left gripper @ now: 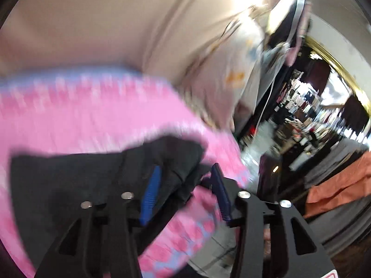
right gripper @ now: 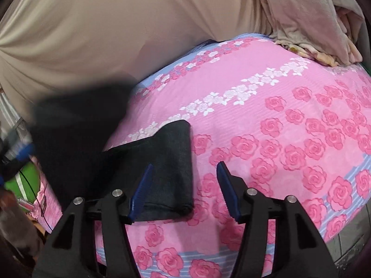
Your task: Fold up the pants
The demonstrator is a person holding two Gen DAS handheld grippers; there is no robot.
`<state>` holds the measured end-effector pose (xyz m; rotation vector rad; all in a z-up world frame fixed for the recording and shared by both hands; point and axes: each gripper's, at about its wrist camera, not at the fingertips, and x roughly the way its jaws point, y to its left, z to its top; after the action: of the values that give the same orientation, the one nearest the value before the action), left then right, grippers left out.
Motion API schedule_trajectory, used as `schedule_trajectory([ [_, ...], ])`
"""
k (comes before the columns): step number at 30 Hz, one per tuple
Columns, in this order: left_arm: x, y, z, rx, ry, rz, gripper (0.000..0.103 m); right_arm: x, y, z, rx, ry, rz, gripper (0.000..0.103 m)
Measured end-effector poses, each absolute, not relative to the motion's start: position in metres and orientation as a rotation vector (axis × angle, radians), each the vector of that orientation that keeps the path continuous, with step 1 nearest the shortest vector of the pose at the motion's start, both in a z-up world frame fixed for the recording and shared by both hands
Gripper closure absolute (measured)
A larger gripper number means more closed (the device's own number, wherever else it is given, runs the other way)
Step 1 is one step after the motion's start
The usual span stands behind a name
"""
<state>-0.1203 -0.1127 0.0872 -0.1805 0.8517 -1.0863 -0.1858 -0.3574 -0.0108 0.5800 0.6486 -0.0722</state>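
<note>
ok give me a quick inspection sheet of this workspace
surface: pink rose-print sheet over a bed, beige fabric behind it
job's things: black pants, one part lying flat on the sheet, the rest blurred at left
clutter: crumpled pale blanket at the far corner; orange cloth off to one side
grippers: left gripper jaws apart with pants fabric between them; right gripper jaws apart, grasping nothing
cables: thin dark cord near a green object, hanging off the bed edge
surroundings: cluttered room, too blurred to detail

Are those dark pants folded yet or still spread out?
Partly folded: the pants lie doubled on the pink sheet, one end blurred.
</note>
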Motion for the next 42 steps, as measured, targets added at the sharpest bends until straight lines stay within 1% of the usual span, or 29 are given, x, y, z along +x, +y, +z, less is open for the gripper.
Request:
schedule_trajectory([
  [2,-0.115,-0.108,0.071,-0.230,0.898,-1.069,0.058,-0.191,-0.363,-0.011,0.585,0.650,-0.079,0.047],
  [4,-0.110,-0.090,0.069,-0.239,0.871,-0.996,0.058,-0.190,-0.365,-0.012,0.596,0.652,-0.056,0.047],
  [5,-0.109,-0.076,0.072,-0.222,0.832,-0.928,0.053,-0.189,-0.365,-0.012,0.604,0.652,-0.040,0.047],
  [6,-0.111,-0.066,0.075,-0.208,0.805,-0.875,0.045,-0.186,-0.363,-0.012,0.611,0.654,-0.017,0.047],
  [7,-0.112,-0.056,0.078,-0.186,0.773,-0.805,0.041,-0.181,-0.357,-0.012,0.608,0.655,0.007,0.047],
  [8,-0.113,-0.048,0.081,-0.165,0.743,-0.735,0.038,-0.174,-0.350,-0.012,0.592,0.662,0.023,0.044],
  [9,-0.117,-0.040,0.084,-0.137,0.705,-0.665,0.038,-0.169,-0.346,-0.013,0.574,0.670,0.036,0.037],
  [11,-0.121,-0.032,0.087,-0.076,0.654,-0.572,0.036,-0.151,-0.333,-0.018,0.532,0.693,0.061,0.029],
  [12,-0.122,-0.026,0.084,-0.044,0.634,-0.520,0.033,-0.142,-0.327,-0.022,0.506,0.708,0.055,0.036],
  [13,-0.122,-0.023,0.083,-0.028,0.625,-0.493,0.033,-0.130,-0.320,-0.024,0.449,0.734,0.034,0.052],
  [14,-0.123,-0.017,0.081,-0.022,0.619,-0.464,0.032,-0.123,-0.315,-0.023,0.406,0.750,0.015,0.082],
  [15,-0.121,-0.011,0.079,-0.027,0.622,-0.452,0.032,-0.121,-0.311,-0.014,0.375,0.738,0.008,0.086],
  [16,-0.119,-0.002,0.077,-0.037,0.630,-0.442,0.032,-0.123,-0.308,-0.001,0.368,0.705,0.022,0.089],
  [17,-0.118,0.006,0.077,-0.051,0.634,-0.432,0.032,-0.128,-0.307,0.018,0.362,0.654,0.034,0.095],
  [19,-0.116,0.014,0.076,-0.058,0.628,-0.412,0.032,-0.136,-0.308,0.043,0.332,0.576,0.025,0.097],
  [20,-0.116,0.016,0.075,-0.054,0.627,-0.398,0.029,-0.135,-0.313,0.046,0.316,0.572,-0.012,0.097],
  [22,-0.111,0.022,0.067,-0.062,0.641,-0.380,0.028,-0.122,-0.327,0.026,0.304,0.643,-0.084,0.096],
  [23,-0.108,0.025,0.063,-0.073,0.656,-0.380,0.028,-0.113,-0.338,0.000,0.306,0.727,-0.165,0.096],
  [25,-0.101,0.028,0.048,-0.118,0.710,-0.393,0.028,-0.115,-0.346,-0.024,0.378,0.791,-0.185,0.095],
  [26,-0.099,0.030,0.043,-0.131,0.730,-0.396,0.026,-0.128,-0.349,-0.028,0.466,0.771,-0.145,0.092],
  [28,-0.093,0.035,0.028,-0.177,0.791,-0.406,0.025,-0.142,-0.350,-0.028,0.545,0.743,-0.096,0.083],
  [29,-0.090,0.037,0.019,-0.204,0.824,-0.422,0.025,-0.147,-0.349,-0.025,0.559,0.735,-0.085,0.074],
  [30,-0.088,0.037,0.013,-0.215,0.842,-0.434,0.025,-0.146,-0.347,-0.022,0.552,0.734,-0.074,0.062],
  [31,-0.088,0.037,0.008,-0.219,0.854,-0.440,0.025,-0.141,-0.345,-0.018,0.531,0.735,-0.059,0.055],
  [32,-0.088,0.035,0.005,-0.217,0.859,-0.442,0.025,-0.135,-0.343,-0.015,0.511,0.732,-0.062,0.041],
  [33,-0.089,0.031,0.002,-0.204,0.858,-0.445,0.025,-0.128,-0.339,-0.013,0.498,0.731,-0.063,0.035],
  [38,-0.096,0.022,0.007,-0.160,0.832,-0.434,0.025,-0.089,-0.330,-0.009,0.484,0.758,-0.011,0.035],
  [42,-0.100,0.029,0.013,-0.156,0.814,-0.423,0.025,-0.108,-0.334,0.001,0.486,0.706,-0.048,0.035],
])
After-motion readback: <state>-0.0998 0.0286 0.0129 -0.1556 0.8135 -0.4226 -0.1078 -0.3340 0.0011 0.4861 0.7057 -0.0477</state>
